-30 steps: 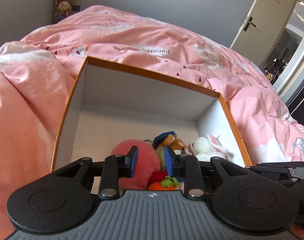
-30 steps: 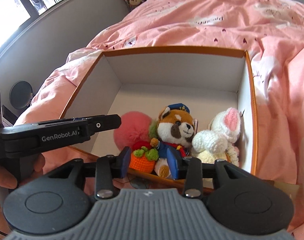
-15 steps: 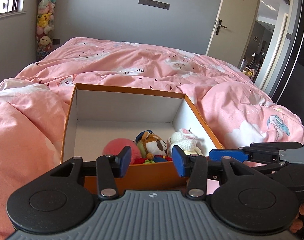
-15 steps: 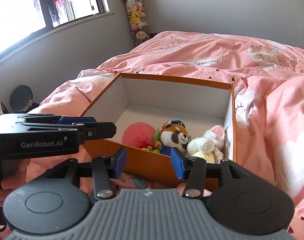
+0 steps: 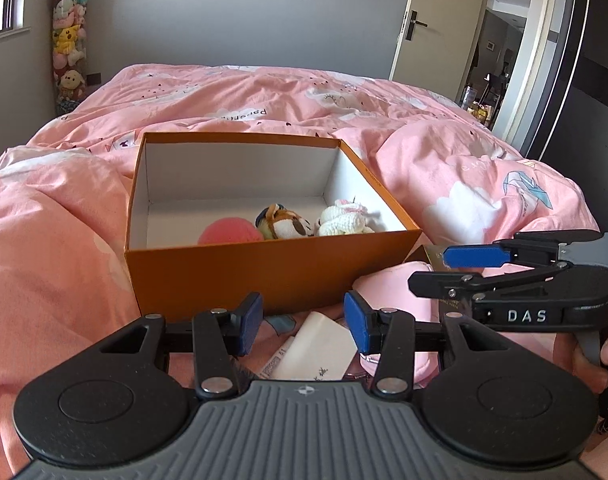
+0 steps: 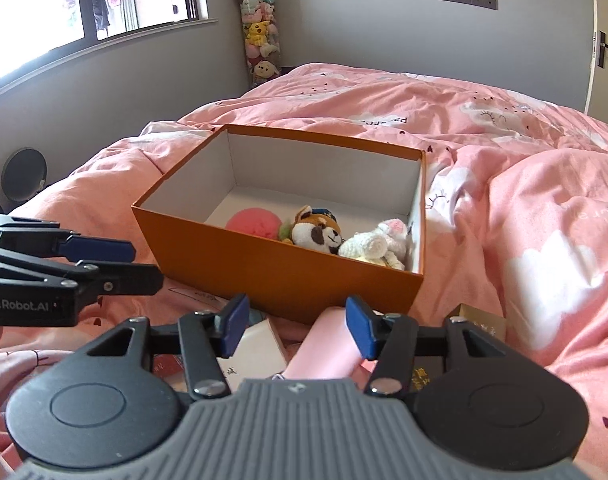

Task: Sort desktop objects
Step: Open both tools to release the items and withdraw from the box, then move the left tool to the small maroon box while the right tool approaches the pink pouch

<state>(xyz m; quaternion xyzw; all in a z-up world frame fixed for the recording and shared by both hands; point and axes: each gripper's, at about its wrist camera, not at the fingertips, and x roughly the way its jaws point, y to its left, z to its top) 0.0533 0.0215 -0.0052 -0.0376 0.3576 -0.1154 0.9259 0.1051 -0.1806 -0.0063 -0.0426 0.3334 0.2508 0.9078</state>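
Well, the open orange cardboard box with the white lining already has a decent haul in it: a round fluffy coral-pink pompom, a brown-and-white plush fox in a navy cap and a white crocheted bunny with pink ears, all huddled along the near wall, with something green just peeping between pompom and fox. The far half of the box floor is bare. So that part of the sort looks done, and the box sits on the rumpled pink duvet of the bed.

Closer to the cameras there is work left, I'd say: a white card with small print, a smooth pale-pink pouch and a small gold-topped box lie on the bedding just in front of the orange box, none of them inside it.

Both sets of tongs come up empty. The left tongs have just been opening and stand fairly wide, the white card below them, nothing between the pads. The right tongs have just been opening too, fairly wide over the pink pouch, no grip on it. My guess: those three are next.
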